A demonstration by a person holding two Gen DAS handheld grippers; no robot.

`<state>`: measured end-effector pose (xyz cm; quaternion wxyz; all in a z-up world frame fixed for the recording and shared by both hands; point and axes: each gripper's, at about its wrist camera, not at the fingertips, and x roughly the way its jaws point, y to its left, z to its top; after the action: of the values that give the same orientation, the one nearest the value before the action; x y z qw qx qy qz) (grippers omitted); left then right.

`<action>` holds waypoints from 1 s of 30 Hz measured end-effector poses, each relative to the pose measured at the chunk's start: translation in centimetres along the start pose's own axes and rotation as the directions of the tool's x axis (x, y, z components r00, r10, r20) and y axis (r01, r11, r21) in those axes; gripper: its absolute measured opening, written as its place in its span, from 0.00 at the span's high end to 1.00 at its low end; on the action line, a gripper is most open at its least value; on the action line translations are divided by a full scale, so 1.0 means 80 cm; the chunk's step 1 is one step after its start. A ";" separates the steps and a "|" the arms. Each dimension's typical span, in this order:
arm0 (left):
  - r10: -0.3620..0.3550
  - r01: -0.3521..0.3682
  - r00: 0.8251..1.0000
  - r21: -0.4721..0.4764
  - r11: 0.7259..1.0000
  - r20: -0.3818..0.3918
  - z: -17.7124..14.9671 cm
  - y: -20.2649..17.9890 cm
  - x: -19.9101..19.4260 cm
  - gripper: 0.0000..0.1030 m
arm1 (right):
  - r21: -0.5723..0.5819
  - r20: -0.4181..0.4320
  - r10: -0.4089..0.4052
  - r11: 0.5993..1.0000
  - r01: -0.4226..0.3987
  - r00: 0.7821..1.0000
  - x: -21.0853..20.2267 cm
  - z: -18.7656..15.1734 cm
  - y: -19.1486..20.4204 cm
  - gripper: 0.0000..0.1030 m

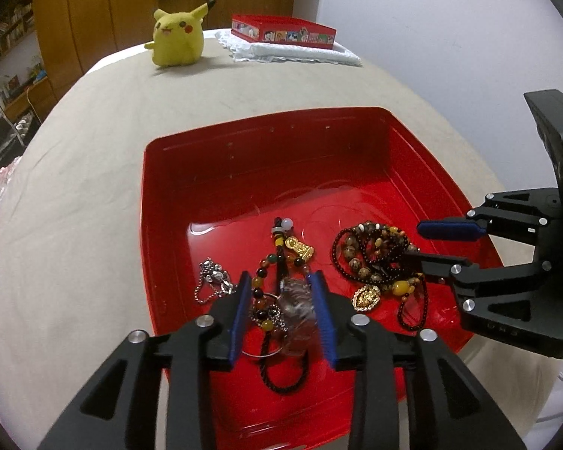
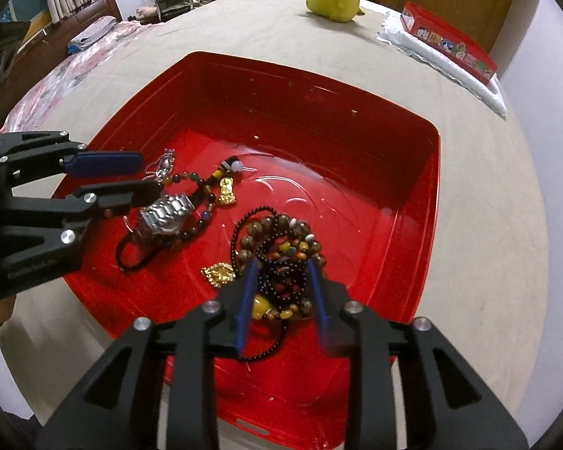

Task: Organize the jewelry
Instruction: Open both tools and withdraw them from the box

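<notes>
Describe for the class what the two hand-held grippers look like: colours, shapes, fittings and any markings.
The left hand-held gripper and the right hand-held gripper look alike: matte black angular linkage arms with triangular cut-outs, round silver pivot bolts, and flat blue pads lining the fingers. Faint embossed lettering runs along each body, too small to read. No cables or sleeves show.

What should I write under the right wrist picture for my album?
Right hand-held gripper open over tangled bead bracelets in a red tray.

Glossy red tray [image 1: 176,202], brown-and-amber beads [image 2: 281,251] (one yellow), silver watch [image 2: 165,213], yellow plush [image 1: 178,37]
</notes>
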<state>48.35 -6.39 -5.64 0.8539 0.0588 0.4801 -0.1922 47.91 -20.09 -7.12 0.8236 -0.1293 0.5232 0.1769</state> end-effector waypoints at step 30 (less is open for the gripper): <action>0.154 -0.139 0.971 -0.093 0.986 0.184 -0.095 0.003 -0.157 0.04 | 0.192 0.173 -0.187 0.969 0.153 0.967 -0.124 -0.105 0.025 0.03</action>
<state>36.54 -0.56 0.87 0.9094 0.0413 0.3979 -0.1140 36.29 -23.16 -1.70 0.8900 -0.0826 0.4429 0.0698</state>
